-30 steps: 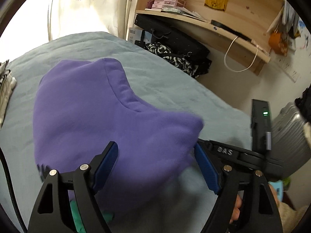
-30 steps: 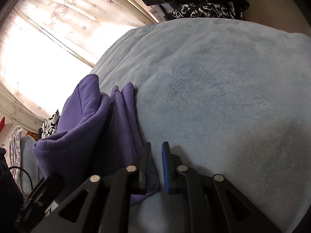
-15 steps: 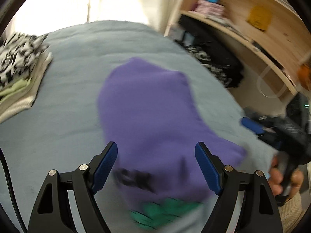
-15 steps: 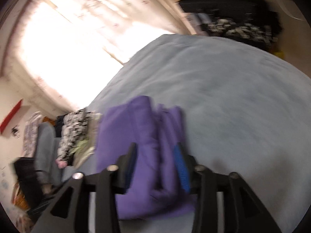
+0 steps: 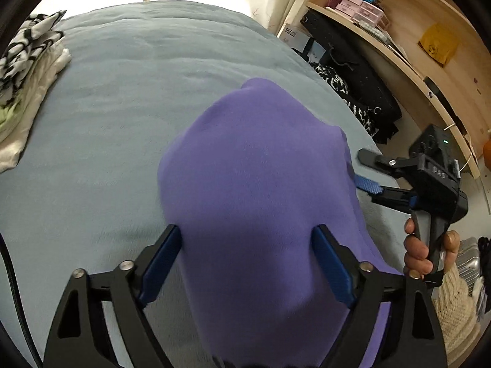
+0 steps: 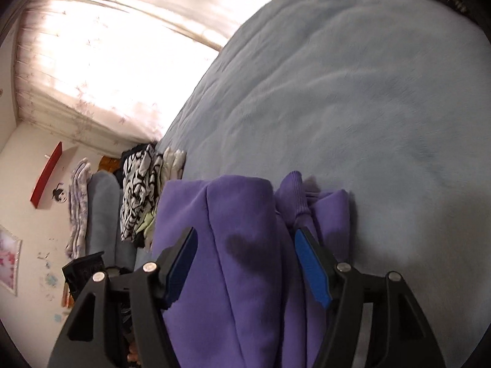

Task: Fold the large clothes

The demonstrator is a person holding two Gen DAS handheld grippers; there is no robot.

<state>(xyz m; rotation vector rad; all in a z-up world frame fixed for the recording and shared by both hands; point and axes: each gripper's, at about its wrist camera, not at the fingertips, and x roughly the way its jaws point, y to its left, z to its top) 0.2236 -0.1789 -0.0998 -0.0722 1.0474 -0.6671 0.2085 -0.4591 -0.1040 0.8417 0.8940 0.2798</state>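
**Purple garment folded, both tongs loosened**

On the grey-blue bed (image 5: 122,98) the soft fleecy purple garment (image 5: 260,184) lies as a rounded bundle. Right tongs (image 6: 245,263), pinched a second ago, have just been opening and straddle its thick folds without pressing. Left tongs (image 5: 248,263) have widened too, standing apart. Folded clothes (image 5: 27,70) sit at ten o'clock.

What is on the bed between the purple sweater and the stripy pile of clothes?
Nothing. In the left wrist view only bare blue-grey blanket lies between the purple sweater and the folded pile.
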